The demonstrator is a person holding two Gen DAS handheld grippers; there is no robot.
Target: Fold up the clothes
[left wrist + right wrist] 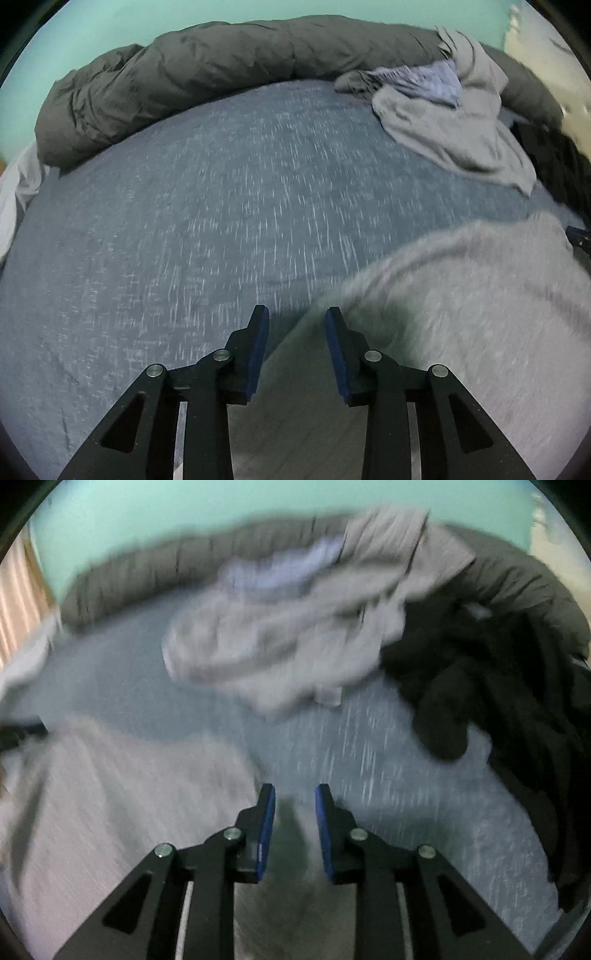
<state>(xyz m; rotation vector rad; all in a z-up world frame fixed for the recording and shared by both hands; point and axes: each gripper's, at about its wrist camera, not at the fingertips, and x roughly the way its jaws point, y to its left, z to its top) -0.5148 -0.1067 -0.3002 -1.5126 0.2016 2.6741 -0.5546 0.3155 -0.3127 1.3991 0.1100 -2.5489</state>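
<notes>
sheet [207, 206]: flecked matt cloth | duvet [207, 55]: crinkled matt fabric | grey garment [480, 295]: soft knit

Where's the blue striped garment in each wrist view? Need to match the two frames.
Left wrist: blue striped garment sits upper right, tucked into the crumpled grey garment by the dark duvet.
Right wrist: blue striped garment sits top centre, blurred, on the same grey garment.
Shared landmark: the dark duvet rolled along the far edge of the bed.
</notes>
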